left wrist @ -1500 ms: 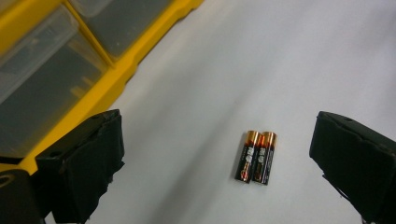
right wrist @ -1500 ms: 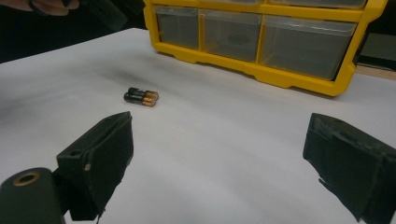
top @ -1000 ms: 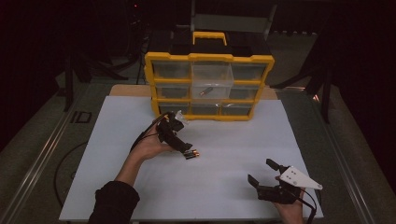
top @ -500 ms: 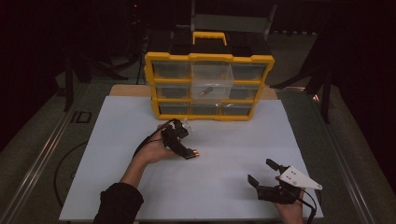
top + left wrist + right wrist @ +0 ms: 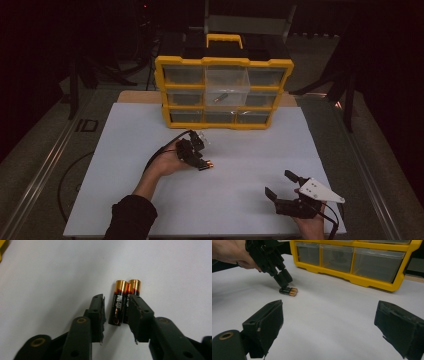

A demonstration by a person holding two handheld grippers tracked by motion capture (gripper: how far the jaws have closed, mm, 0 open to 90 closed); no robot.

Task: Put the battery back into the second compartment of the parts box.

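Two black-and-gold batteries (image 5: 119,305) lie side by side on the white table top (image 5: 125,165). My left gripper (image 5: 116,300) points down at them, and its jaws have just been closing. The left battery lies between the jaws with a narrow gap to the left pad, while the right jaw overlaps the other battery (image 5: 134,287). From above, my left gripper (image 5: 204,164) is at the batteries (image 5: 209,164) near the table's middle. At the front right, my right gripper (image 5: 280,184) stands open and holds nothing. Its own view has wide jaws (image 5: 330,306) and the batteries (image 5: 289,291) beyond, under the left gripper (image 5: 284,283).
A yellow drawer organizer (image 5: 223,62) with clear drawers stands at the back of the white top, also in the right gripper view (image 5: 352,277). One middle drawer holds a small dark item (image 5: 220,98). A metal rail (image 5: 45,165) runs along the left edge.
My left gripper has come down toward the batteries and its jaws have narrowed around one of them. The right gripper has stayed where it was.
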